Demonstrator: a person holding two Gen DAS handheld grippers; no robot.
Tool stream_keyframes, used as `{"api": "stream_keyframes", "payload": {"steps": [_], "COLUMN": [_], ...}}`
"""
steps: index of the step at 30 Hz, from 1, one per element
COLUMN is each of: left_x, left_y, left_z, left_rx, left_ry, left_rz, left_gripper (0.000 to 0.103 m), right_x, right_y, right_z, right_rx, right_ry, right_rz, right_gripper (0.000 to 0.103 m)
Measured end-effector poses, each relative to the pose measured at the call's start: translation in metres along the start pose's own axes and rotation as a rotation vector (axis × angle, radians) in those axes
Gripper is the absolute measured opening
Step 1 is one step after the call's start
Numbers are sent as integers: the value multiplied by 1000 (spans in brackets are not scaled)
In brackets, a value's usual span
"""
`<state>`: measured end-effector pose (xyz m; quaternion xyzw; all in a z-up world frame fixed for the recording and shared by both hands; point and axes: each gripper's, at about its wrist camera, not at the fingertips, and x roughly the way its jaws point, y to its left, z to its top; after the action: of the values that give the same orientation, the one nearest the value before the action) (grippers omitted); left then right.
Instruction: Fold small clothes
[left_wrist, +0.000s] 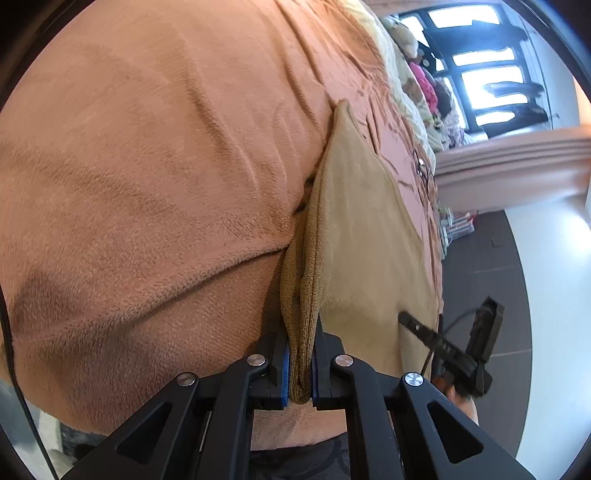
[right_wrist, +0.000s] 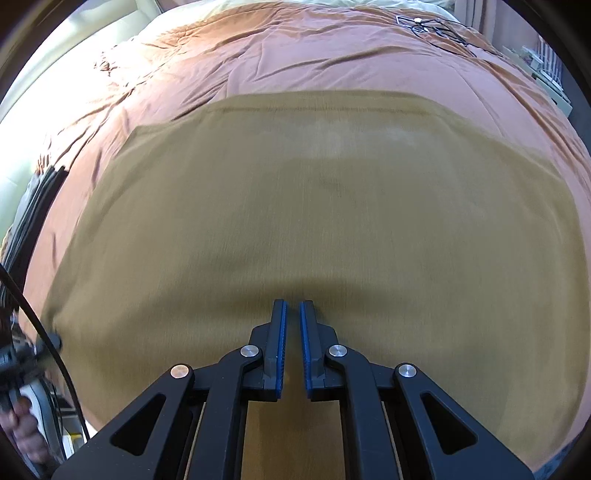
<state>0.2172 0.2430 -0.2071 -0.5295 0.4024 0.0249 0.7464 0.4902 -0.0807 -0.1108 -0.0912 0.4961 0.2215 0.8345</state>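
Observation:
A tan garment lies spread flat over an orange blanket on a bed. In the left wrist view its near edge is bunched into a thick fold. My left gripper is shut on that fold, and the blue pads press on it from both sides. My right gripper hovers just over the middle of the garment's near part. Its jaws are shut with only a narrow slit and nothing between them. The picture there is motion-blurred. The right gripper's fingertip shows over the cloth in the left wrist view.
The blanket is wrinkled and covers the whole bed. Soft toys and clothes are piled at the far end by a window. Dark floor runs beside the bed. A thin black cable lies on the blanket's far corner.

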Motion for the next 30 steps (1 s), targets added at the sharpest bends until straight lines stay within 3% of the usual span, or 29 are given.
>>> {"api": "stream_keyframes", "payload": {"steps": [9,19,26,30], "left_x": [-3,-3,-2,-4], "left_y": [6,7,11,11], "left_z": [-6,-9,-8,-6], "left_rx": [-64,-84,-88,-102], "left_ry": [-5,4,12,16], "left_rz": [0,-1,-16,-45], "left_gripper": [8,8,8,7], "right_x": [40,72,81,73], "right_y": [-8,-20,-21,-13], "right_z": [72,121,143,126], "right_rx": [27,59,63,45], "right_ry": [-7,-12,22,42], "right_rz": [-25,-59,-79,-52], "right_gripper": [4,4,4,4]}}
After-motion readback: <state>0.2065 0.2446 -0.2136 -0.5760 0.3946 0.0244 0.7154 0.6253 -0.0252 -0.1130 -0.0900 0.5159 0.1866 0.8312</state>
